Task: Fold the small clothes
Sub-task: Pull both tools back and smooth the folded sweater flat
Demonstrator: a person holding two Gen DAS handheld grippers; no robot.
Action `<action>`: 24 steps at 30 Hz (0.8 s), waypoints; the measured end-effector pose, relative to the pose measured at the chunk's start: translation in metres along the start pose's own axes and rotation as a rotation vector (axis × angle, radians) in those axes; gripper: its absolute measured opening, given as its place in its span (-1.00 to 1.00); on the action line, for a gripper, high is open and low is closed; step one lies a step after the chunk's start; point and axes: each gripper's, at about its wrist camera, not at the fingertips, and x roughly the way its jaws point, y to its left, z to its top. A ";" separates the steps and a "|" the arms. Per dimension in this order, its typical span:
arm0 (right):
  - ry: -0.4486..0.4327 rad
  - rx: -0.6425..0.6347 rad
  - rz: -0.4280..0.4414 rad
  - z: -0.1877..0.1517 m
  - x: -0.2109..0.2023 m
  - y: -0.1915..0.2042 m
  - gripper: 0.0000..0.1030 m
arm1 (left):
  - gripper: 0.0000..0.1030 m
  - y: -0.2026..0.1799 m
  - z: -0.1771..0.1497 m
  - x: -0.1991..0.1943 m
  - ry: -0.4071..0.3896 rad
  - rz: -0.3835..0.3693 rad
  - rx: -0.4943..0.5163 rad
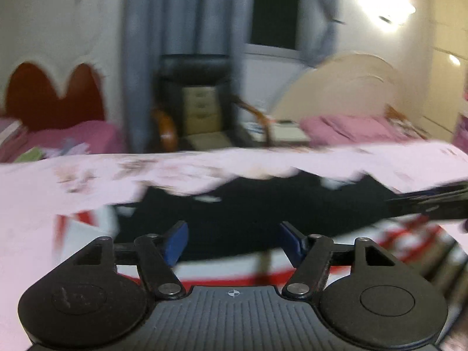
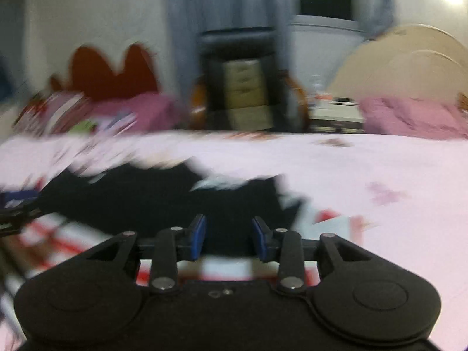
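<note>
A small garment, black on top with red-and-white stripes (image 1: 251, 210), lies on a pink bedsheet (image 1: 35, 234). My left gripper (image 1: 234, 234) is open and empty just above the garment's near striped edge. The right gripper (image 1: 433, 201) shows at that view's right edge. In the right wrist view the same garment (image 2: 152, 199) lies ahead and to the left. My right gripper (image 2: 229, 231) is open and empty over the garment's near edge. The left gripper (image 2: 14, 210) shows at this view's left edge. Both views are motion-blurred.
The pink bedsheet (image 2: 380, 175) stretches wide to the right. Beyond the bed stand a dark armchair (image 1: 199, 102), grey curtains (image 1: 175, 29), a red headboard (image 1: 52, 93) and a beige headboard with pink bedding (image 1: 351, 122).
</note>
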 end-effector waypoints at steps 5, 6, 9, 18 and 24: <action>0.017 -0.175 0.017 -0.028 -0.003 0.049 0.11 | 0.31 -0.031 -0.023 0.006 0.077 0.042 0.096; 0.028 -0.196 -0.010 -0.035 -0.004 0.055 0.46 | 0.31 -0.025 -0.025 0.003 0.077 0.040 0.076; 0.044 -0.188 -0.061 -0.041 -0.008 0.034 0.31 | 0.31 0.001 -0.034 -0.016 0.070 0.092 0.044; 0.037 -0.018 -0.051 -0.046 -0.047 0.015 -0.29 | 0.47 0.016 -0.046 -0.046 0.056 0.071 -0.062; 0.091 -0.174 -0.079 -0.062 -0.032 0.079 -0.15 | 0.48 -0.044 -0.064 -0.043 0.068 0.051 -0.015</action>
